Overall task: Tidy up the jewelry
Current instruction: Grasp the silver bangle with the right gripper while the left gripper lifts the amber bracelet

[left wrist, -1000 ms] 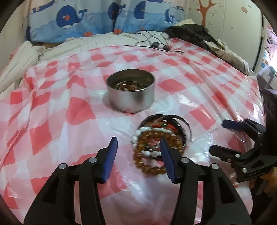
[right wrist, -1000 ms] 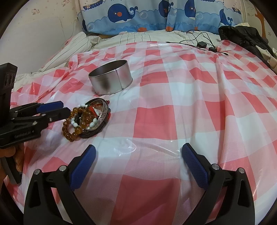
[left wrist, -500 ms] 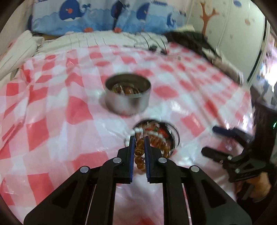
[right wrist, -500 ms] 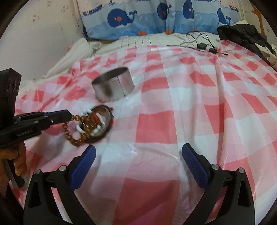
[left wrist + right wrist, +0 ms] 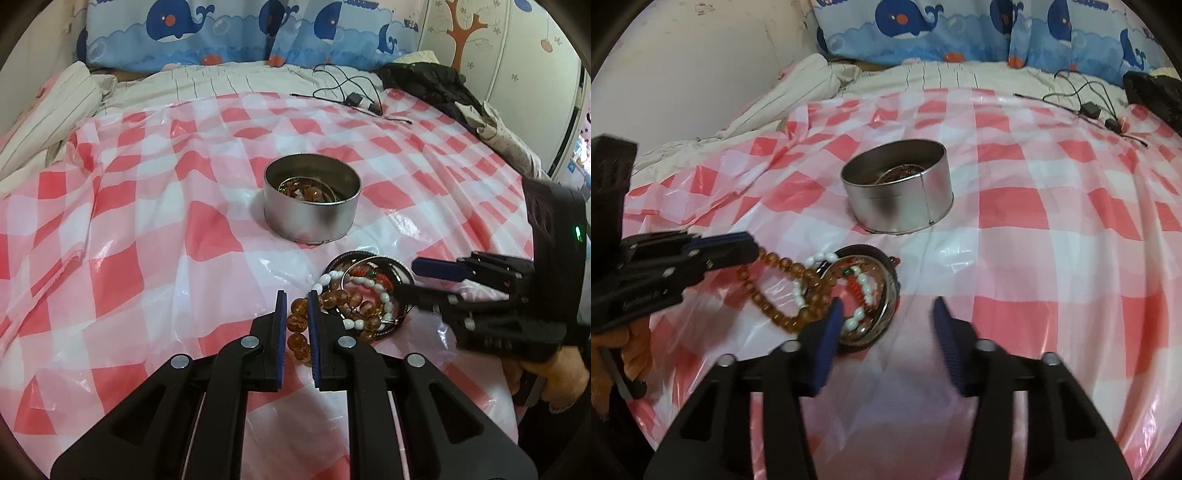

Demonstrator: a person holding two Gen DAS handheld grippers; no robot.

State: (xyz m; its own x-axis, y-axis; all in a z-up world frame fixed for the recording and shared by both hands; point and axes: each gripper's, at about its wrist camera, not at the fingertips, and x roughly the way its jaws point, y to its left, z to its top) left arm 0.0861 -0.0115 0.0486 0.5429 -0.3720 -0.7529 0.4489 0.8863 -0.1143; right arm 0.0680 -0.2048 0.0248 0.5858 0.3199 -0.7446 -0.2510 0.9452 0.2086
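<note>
A pile of bracelets lies on the red-and-white checked cloth: an amber bead bracelet, a white bead bracelet and dark bangles. My left gripper is shut on the amber bead bracelet and pulls it leftward out of the pile; it also shows in the right wrist view with the amber strand stretched. My right gripper is open, its left finger resting over the bangles. A round metal tin behind the pile holds some jewelry.
Black cables with a small adapter and a dark garment lie at the far side of the bed. A striped blanket is bunched at the left. Whale-print fabric runs along the back.
My left gripper closed on the amber bracelet and drew it out of the pile. My right gripper moved in from the right to the bangles, narrowing its opening.
</note>
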